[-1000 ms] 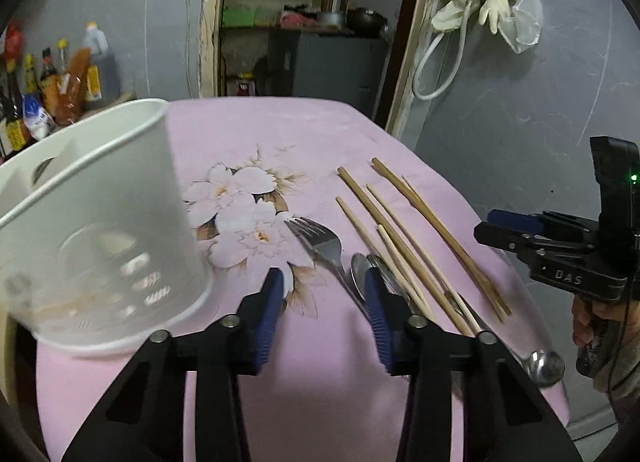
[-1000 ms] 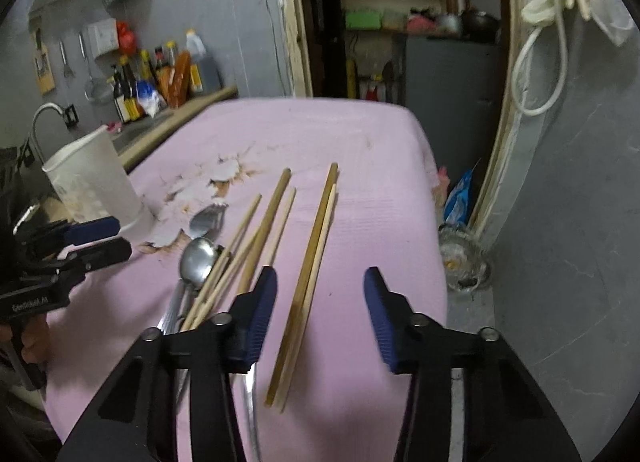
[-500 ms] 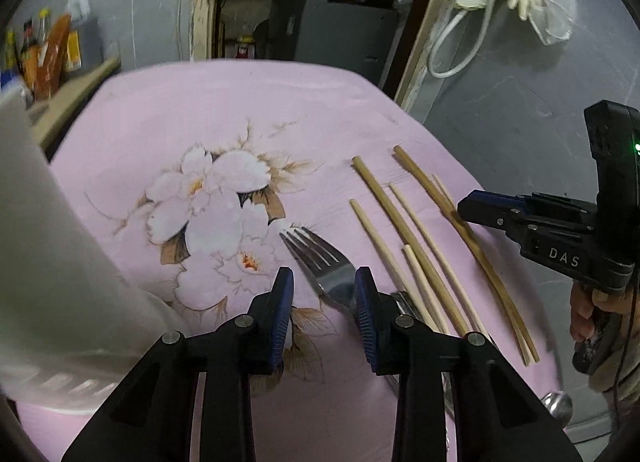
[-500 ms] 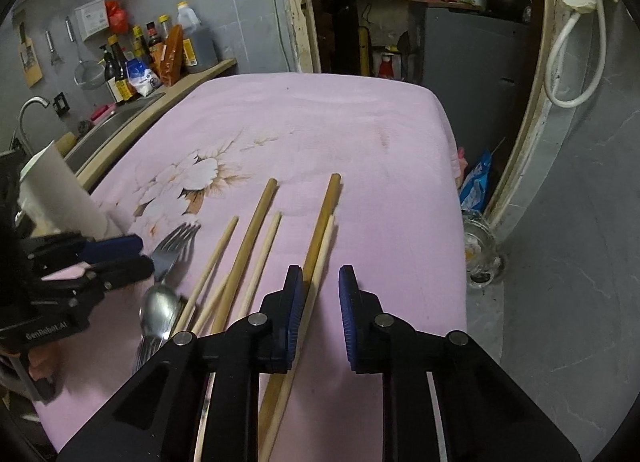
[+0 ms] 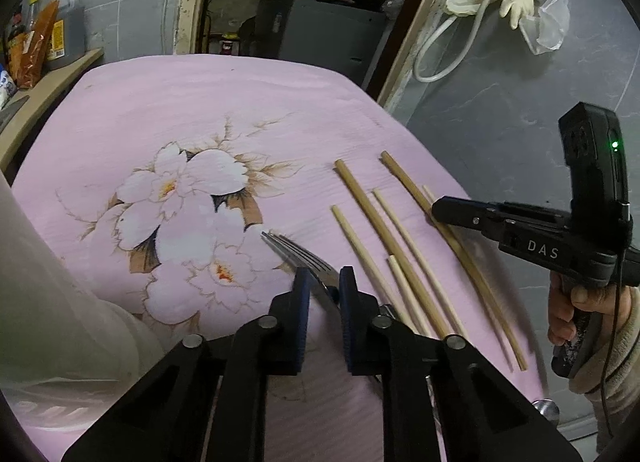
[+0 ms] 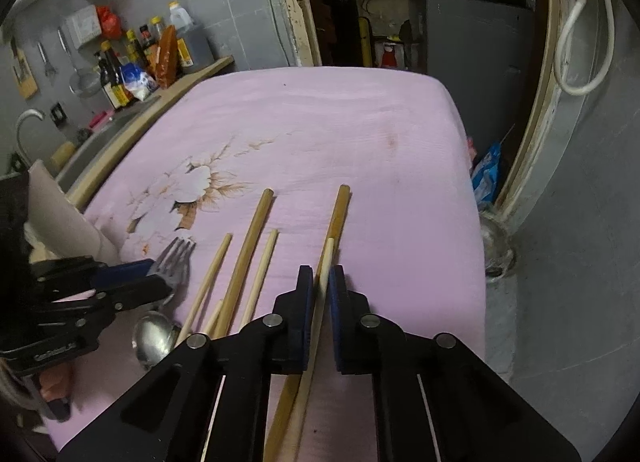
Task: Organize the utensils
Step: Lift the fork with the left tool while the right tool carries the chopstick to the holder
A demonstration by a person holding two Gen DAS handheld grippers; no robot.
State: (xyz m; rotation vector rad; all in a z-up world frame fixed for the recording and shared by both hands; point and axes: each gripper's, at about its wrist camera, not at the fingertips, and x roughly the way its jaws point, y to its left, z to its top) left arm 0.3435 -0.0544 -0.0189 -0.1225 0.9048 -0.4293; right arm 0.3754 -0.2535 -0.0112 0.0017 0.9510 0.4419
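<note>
Here the fork lies on the pink table with its neck between the closing left tongs, beside loose chopsticks; the right tongs are clamped on the rightmost chopstick pair, and a white holder stands at the left edge
</note>
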